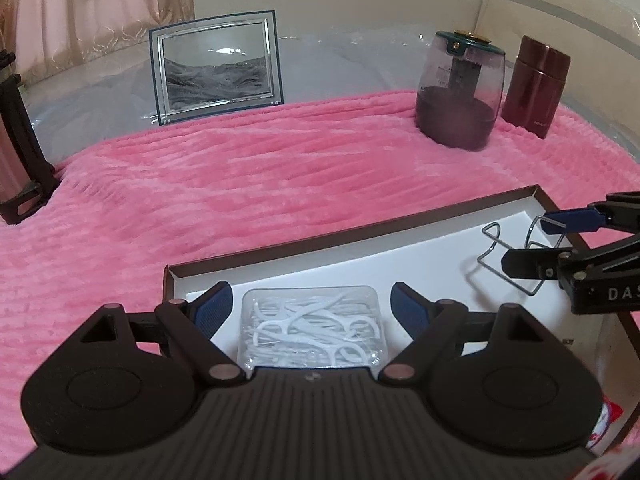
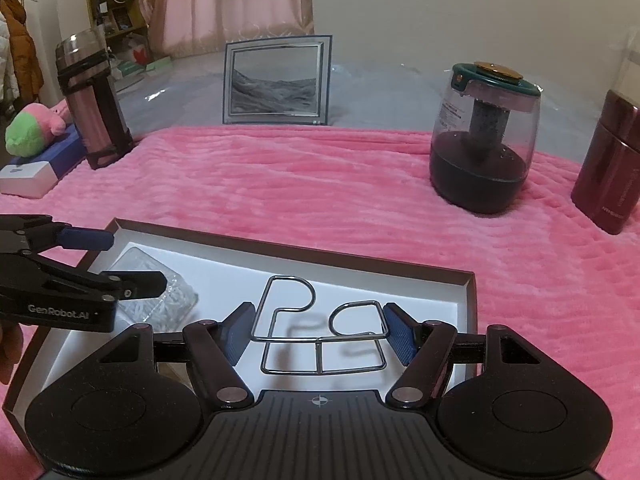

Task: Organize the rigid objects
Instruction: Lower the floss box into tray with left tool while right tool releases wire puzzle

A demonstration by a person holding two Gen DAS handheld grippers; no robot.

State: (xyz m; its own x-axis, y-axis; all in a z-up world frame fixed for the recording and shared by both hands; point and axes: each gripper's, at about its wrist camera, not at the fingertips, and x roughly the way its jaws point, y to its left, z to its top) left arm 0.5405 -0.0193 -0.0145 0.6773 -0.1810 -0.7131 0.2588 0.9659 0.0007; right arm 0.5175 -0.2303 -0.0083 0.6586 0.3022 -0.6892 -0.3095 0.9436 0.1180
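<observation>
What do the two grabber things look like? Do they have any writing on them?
Both are black plastic. The left gripper and right gripper each have two fingers tipped with blue ribbed pads, hinged on silver pins above two round bulges and a ridged body. Seen from the side, one reads "GenRobot.AI" in white; the other shows the letters "DAS". No cables or sleeves show.

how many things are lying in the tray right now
2. A clear box of floss picks lies at the left end of the tray, between the left tongs. A bent wire stand lies toward the right end, between the right tongs.
</observation>
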